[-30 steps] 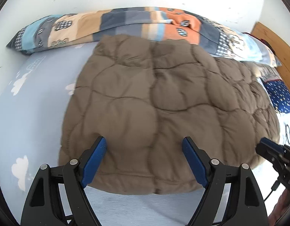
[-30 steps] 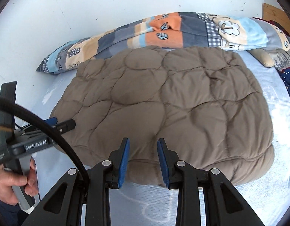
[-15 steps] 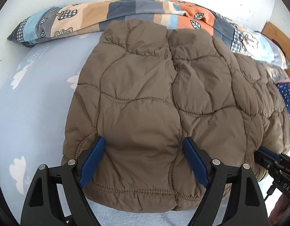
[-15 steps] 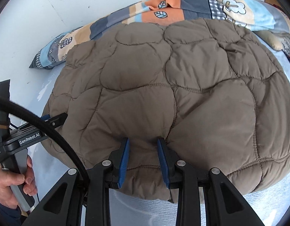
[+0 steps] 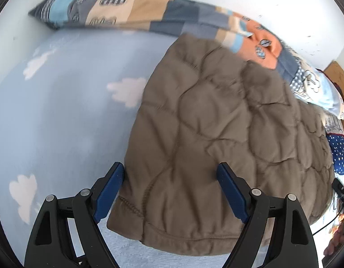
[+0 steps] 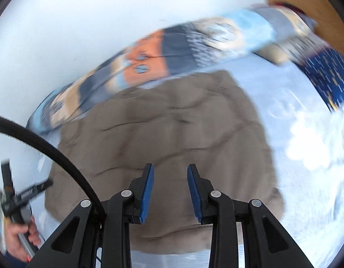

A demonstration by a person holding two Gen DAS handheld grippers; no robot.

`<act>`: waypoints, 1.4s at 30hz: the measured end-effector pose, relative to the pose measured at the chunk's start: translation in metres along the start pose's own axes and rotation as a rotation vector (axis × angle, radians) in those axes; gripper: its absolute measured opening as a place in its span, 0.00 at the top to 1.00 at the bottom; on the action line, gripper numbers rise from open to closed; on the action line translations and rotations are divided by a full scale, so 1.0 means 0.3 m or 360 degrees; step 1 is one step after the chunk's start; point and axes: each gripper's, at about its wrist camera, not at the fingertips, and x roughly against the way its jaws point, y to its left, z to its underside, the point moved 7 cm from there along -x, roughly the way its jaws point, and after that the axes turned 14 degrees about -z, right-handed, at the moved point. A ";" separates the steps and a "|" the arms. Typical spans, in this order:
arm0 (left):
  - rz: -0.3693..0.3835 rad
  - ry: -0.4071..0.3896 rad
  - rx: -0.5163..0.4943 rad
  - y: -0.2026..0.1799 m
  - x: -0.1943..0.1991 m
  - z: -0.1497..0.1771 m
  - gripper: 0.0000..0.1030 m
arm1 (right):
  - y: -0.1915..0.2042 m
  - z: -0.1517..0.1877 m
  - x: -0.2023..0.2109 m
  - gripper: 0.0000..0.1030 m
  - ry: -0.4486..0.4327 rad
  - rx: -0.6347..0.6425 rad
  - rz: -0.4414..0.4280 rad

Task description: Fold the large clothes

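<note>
A brown quilted puffer jacket (image 5: 227, 134) lies folded on the light blue bed sheet (image 5: 60, 122). It also shows in the right wrist view (image 6: 172, 134), blurred. My left gripper (image 5: 170, 183) is wide open and empty, just above the jacket's near left corner. My right gripper (image 6: 170, 176) is open with a narrower gap and empty, above the jacket's near edge. The left gripper's handle and the hand holding it show in the right wrist view (image 6: 22, 201) beside the jacket's left edge.
A long patchwork bolster (image 5: 172, 20) lies along the white wall behind the jacket and shows in the right wrist view (image 6: 194, 42). A navy dotted cushion (image 6: 326, 73) and a wooden headboard (image 6: 306, 2) are at the right.
Both views have swung: the left gripper shifted toward the jacket's left edge, the right gripper pulled back and tilted. Both frames are now motion-blurred. The right jaws are slightly wider.
</note>
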 end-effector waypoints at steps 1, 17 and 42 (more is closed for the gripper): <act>0.0017 0.0028 0.0010 0.000 -0.020 0.007 0.18 | -0.048 0.008 -0.011 0.67 0.0026 -0.0076 0.0007; 0.0307 0.0081 0.0117 0.142 0.038 -0.096 0.16 | -0.172 -0.065 0.057 0.25 -0.0038 -0.0245 -0.0178; 0.0830 0.0449 0.0293 0.183 -0.161 -0.077 0.16 | -0.451 0.026 0.032 0.08 0.0137 -0.0506 -0.0487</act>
